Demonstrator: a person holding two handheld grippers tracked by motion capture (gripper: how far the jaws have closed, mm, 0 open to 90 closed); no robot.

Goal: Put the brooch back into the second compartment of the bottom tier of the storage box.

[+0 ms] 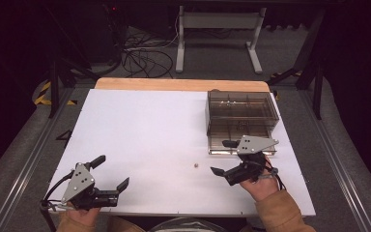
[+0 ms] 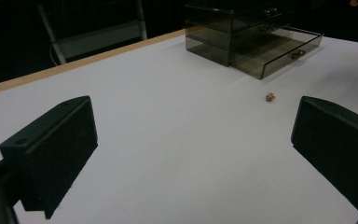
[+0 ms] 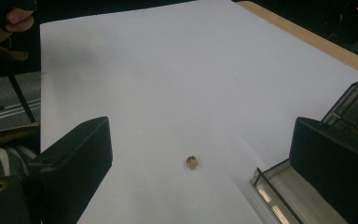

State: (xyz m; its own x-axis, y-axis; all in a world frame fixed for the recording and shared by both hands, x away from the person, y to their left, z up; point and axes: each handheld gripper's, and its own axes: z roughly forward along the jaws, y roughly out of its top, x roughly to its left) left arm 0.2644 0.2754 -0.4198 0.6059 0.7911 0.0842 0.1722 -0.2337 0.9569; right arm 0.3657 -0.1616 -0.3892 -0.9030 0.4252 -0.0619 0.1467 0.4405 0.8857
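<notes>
A tiny brown bead-like object (image 1: 195, 165) lies on the white table top (image 1: 149, 125). My right gripper (image 1: 223, 157) is open just to its right, jaws wide apart, and the object (image 3: 192, 161) lies on the table between and ahead of them. My left gripper (image 1: 111, 172) is open near the front left edge with nothing between its jaws; the object (image 2: 271, 97) lies well ahead of it to the right. A smoky clear drawer box (image 1: 241, 108) stands at the back right with its bottom drawer (image 1: 236, 140) pulled out.
The open drawer (image 3: 279, 196) reaches almost to my right gripper's far jaw. A wooden table edge (image 1: 181, 84) runs along the back. Cables and a white table frame (image 1: 217, 29) are on the floor beyond.
</notes>
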